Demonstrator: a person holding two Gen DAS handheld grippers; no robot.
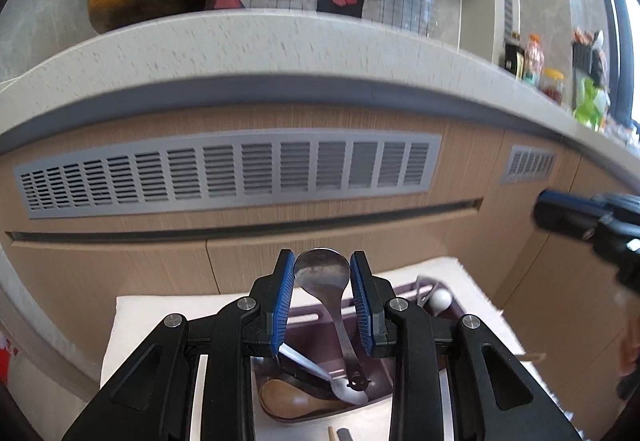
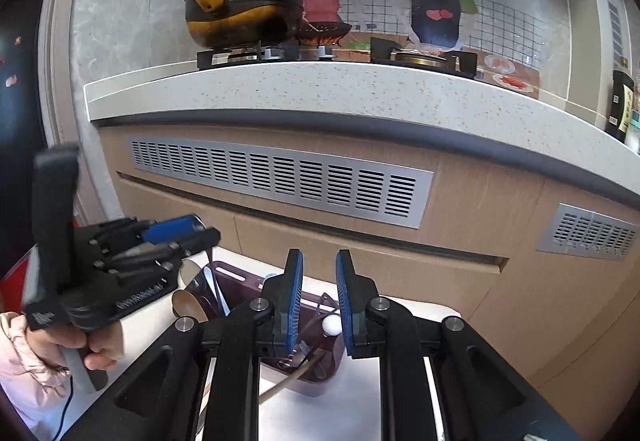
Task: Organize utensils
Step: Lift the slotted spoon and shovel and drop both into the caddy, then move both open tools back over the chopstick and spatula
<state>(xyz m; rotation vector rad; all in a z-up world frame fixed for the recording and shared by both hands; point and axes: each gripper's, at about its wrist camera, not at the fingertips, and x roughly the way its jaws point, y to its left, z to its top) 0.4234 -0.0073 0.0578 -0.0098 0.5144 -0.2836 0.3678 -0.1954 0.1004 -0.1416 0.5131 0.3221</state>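
Observation:
My left gripper (image 1: pixel 322 261) is open, its blue pads on either side of a steel ladle (image 1: pixel 326 275) that stands bowl-up in a dark purple utensil holder (image 1: pixel 304 315). The pads do not press the ladle. A wooden spoon (image 1: pixel 288 397) and a white spoon (image 1: pixel 352 393) lie in the same compartment. My right gripper (image 2: pixel 319 261) is open and empty above the holder's other end (image 2: pixel 316 381), where a white ball-ended utensil (image 2: pixel 331 325) and a wire whisk (image 2: pixel 296 355) sit. The left gripper shows in the right wrist view (image 2: pixel 196 233) over the ladle.
The holder stands on a white low table (image 2: pixel 320 417) in front of wooden cabinets with grey vents (image 2: pixel 280 181). Above is a stone counter (image 2: pixel 320 89) with a yellow-handled pot (image 2: pixel 244 9) on a stove. Jars and bottles (image 1: pixel 552 81) stand at the counter's right.

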